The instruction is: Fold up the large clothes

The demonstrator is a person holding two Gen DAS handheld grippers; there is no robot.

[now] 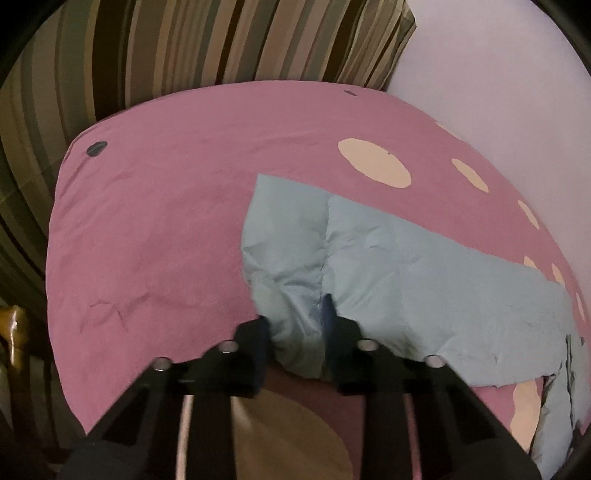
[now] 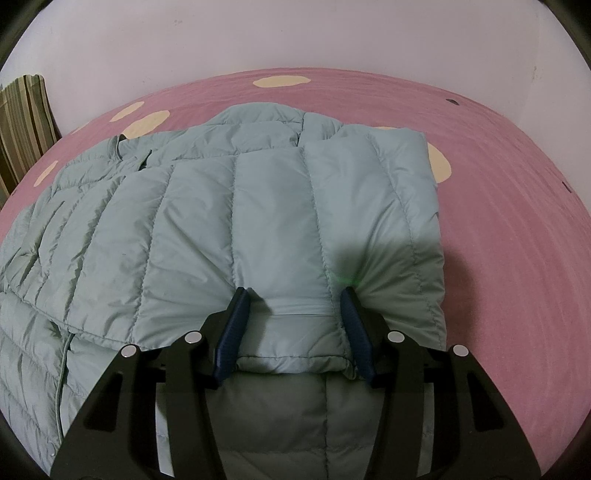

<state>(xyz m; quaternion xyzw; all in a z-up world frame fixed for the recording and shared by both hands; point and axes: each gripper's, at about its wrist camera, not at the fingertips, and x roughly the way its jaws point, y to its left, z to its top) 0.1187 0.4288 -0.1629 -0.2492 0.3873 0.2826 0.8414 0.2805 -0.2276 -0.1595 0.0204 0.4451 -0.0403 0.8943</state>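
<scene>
A: Where is the garment located, and which step is judged to be in hand?

B: A pale blue quilted jacket point(image 2: 236, 221) is laid on the pink spotted bedsheet point(image 2: 517, 221), near the white wall point(image 2: 295, 33). A fold is judged to be under way: one quilted panel is seen lying over the body of the jacket.

A: How are the grippers set?

B: The right gripper point(image 2: 295, 314) is held fairly wide, with the hem of the folded panel lying between the blue pads point(image 2: 232, 332); a firm pinch is not shown. The left gripper point(image 1: 297, 328) is set narrower, and bunched jacket fabric is gathered between its fingers; it appears to be gripped, though blur is present.

A: What is called for next?

B: Both edges should be secured, then carried across together so the layers are kept aligned.
</scene>
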